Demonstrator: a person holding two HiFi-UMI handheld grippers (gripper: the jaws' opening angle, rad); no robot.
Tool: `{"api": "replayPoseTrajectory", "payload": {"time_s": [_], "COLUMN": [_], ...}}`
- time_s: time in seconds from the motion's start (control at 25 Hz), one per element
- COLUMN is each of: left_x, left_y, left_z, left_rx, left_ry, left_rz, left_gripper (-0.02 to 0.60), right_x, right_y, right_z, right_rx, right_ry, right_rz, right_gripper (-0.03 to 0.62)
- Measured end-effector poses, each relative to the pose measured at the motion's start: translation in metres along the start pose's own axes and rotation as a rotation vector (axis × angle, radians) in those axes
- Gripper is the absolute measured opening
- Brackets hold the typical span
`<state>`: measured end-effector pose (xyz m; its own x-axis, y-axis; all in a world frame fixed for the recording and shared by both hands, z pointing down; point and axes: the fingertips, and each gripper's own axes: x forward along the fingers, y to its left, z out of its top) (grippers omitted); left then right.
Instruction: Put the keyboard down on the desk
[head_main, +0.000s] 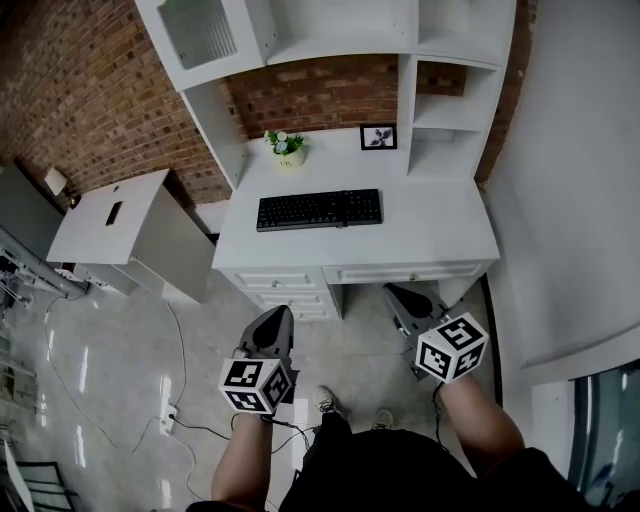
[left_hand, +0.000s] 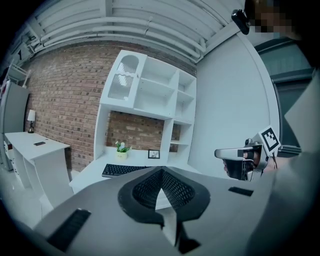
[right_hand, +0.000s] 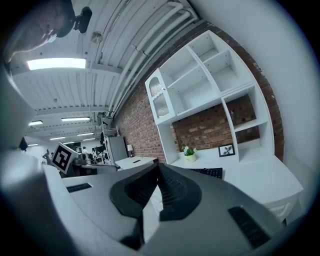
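Black keyboard (head_main: 319, 210) on white desk (head_main: 440, 225), plant (head_main: 287, 148), picture frame (head_main: 378, 137) behind

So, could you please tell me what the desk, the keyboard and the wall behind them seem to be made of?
Desk: likely painted or laminated board, smooth matt white, with flat panels and drawer fronts. Keyboard: probably black plastic, matt, with rows of moulded keys. Wall: exposed red-brown brick, rough, with visible mortar lines.
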<state>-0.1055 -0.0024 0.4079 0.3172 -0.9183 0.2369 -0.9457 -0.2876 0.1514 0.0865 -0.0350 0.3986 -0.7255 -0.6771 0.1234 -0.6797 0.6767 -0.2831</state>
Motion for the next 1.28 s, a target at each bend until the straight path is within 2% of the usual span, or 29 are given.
{"api": "replayPoseTrajectory", "payload": {"time_s": [0.36,1.28], "left_x": [-0.015,-0.033], "left_y": [-0.012,-0.019], "left_z": [-0.001,-0.003], "left_rx": [-0.006,-0.001], "left_ry": [-0.025,-0.039], "left_rz": [0.030,0.033], "left_gripper": [0.018,0.018], "right_x": [-0.014,-0.027], "right_y": [0.005,0.017], "right_z": [0.002,0.000], "right_rx": [-0.016,-0.007], "right_ry": [-0.006,-0.017], "right_rz": [0.029,0.043], "right_gripper": [0.017,0.017]}}
